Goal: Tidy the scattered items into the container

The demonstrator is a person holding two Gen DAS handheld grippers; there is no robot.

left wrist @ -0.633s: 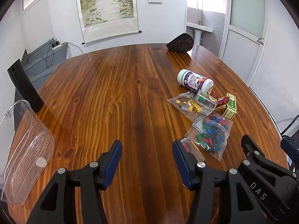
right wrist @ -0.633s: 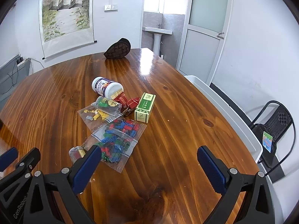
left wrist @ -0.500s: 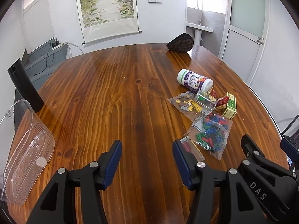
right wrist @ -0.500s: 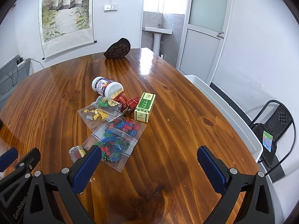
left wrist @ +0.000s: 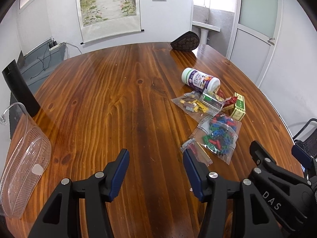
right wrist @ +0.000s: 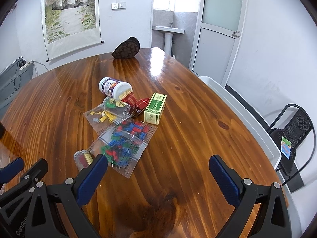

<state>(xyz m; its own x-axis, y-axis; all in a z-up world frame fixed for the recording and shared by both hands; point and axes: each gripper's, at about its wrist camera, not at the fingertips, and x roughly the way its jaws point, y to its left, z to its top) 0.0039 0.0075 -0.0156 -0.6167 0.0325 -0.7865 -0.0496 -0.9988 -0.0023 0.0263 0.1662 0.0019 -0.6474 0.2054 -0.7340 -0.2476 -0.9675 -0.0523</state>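
Scattered items lie on the wooden table: a white bottle [left wrist: 200, 79] on its side, a bag of yellow bricks [left wrist: 193, 106], a bag of mixed coloured bricks [left wrist: 219, 133], a green box [left wrist: 239, 108], red packets [left wrist: 229, 101] and a small clear tube [left wrist: 195, 150]. They also show in the right wrist view: bottle [right wrist: 115, 88], mixed bag [right wrist: 122, 142], green box [right wrist: 155, 108], tube [right wrist: 82, 157]. My left gripper [left wrist: 155, 170] is open and empty, left of the tube. My right gripper [right wrist: 158, 176] is open and empty, near the mixed bag. A clear plastic container [left wrist: 22, 170] sits at the far left.
A brown pouch [left wrist: 185, 41] lies at the table's far end. A white bin [right wrist: 243, 115] stands beside the table's right edge, with a black chair [right wrist: 291, 134] behind it. A black upright object [left wrist: 19, 87] stands at the left edge.
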